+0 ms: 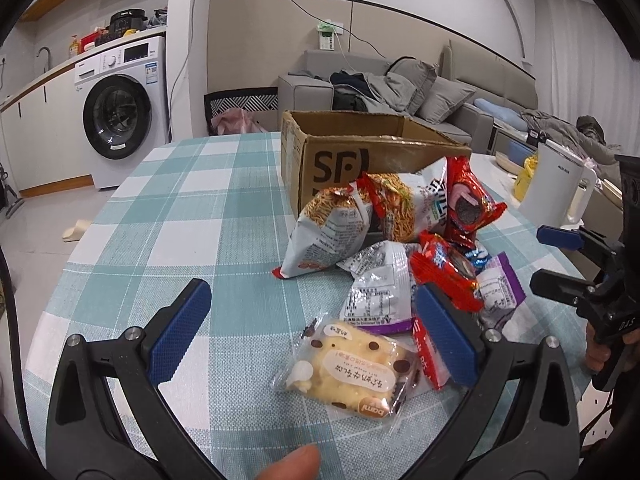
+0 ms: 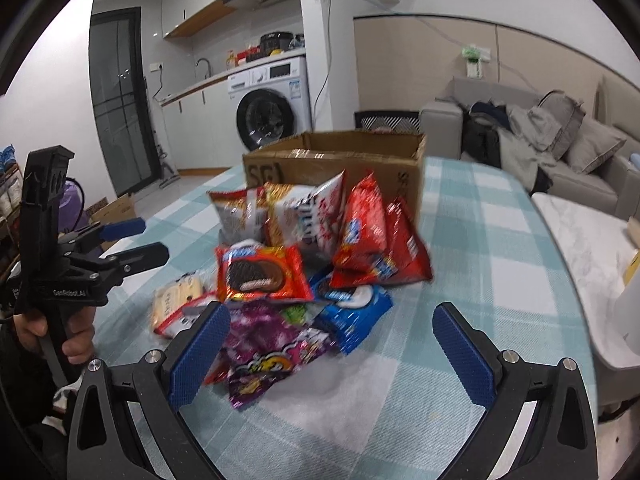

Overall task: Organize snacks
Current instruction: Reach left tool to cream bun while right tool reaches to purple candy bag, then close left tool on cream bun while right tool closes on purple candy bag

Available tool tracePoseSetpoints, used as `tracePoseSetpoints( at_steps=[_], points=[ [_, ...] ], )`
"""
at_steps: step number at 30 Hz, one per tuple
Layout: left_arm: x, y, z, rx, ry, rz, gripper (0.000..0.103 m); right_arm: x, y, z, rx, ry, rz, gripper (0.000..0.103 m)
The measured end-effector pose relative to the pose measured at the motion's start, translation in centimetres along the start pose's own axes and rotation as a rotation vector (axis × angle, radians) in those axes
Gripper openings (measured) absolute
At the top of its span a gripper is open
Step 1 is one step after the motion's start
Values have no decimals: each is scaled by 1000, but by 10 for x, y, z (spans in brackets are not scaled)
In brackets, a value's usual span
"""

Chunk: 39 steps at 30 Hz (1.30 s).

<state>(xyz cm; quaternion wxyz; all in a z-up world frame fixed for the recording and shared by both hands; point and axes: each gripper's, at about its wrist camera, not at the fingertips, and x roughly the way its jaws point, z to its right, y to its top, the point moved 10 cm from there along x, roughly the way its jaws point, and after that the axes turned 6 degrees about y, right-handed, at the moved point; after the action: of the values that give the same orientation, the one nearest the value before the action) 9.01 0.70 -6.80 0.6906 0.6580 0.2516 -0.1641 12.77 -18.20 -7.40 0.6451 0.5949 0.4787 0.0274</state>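
Note:
A pile of snack packets lies on a teal checked tablecloth (image 1: 192,208) in front of an open cardboard box (image 1: 340,156). In the left wrist view my left gripper (image 1: 312,336) is open, its jaws either side of a yellow cake packet (image 1: 348,372). Behind it lie noodle-snack bags (image 1: 332,228) and red cookie packets (image 1: 444,272). In the right wrist view my right gripper (image 2: 332,352) is open just above a purple candy packet (image 2: 268,344), with a blue cookie packet (image 2: 352,316), a red cookie packet (image 2: 260,272) and the box (image 2: 336,160) beyond.
My right gripper (image 1: 560,260) shows at the right edge of the left wrist view, and my left gripper (image 2: 136,240) at the left of the right wrist view. A white kettle (image 1: 560,188) stands to the right. A sofa and a washing machine are behind the table.

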Motion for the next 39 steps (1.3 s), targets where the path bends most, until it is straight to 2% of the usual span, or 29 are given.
tracePoseSetpoints(
  at_steps=[4,16,22,26,29,33,37,39],
  points=[
    [2,-7,3,34,8,-27,102,6,-9,-8,-31,-15,-44,103],
    [20,-37,13,119,-28,-179,102,27,-25,-28,-22,68,-158,103],
    [29,-45,17,121,-57,-223,102,34,-26,-31,-1,85,-171,101],
    [31,-50,19,135,-74,-253,102,40,-27,-34,24,128,-193,89],
    [34,-52,21,145,-83,-273,102,45,-26,-34,36,135,-198,87],
    [44,-54,21,151,-80,-307,101,47,-24,-34,53,152,-193,77],
    [51,-56,24,142,-120,-331,89,43,-24,-32,62,158,-178,72],
    [52,-55,24,148,-121,-324,79,40,-25,-31,61,157,-176,66]
  ],
)
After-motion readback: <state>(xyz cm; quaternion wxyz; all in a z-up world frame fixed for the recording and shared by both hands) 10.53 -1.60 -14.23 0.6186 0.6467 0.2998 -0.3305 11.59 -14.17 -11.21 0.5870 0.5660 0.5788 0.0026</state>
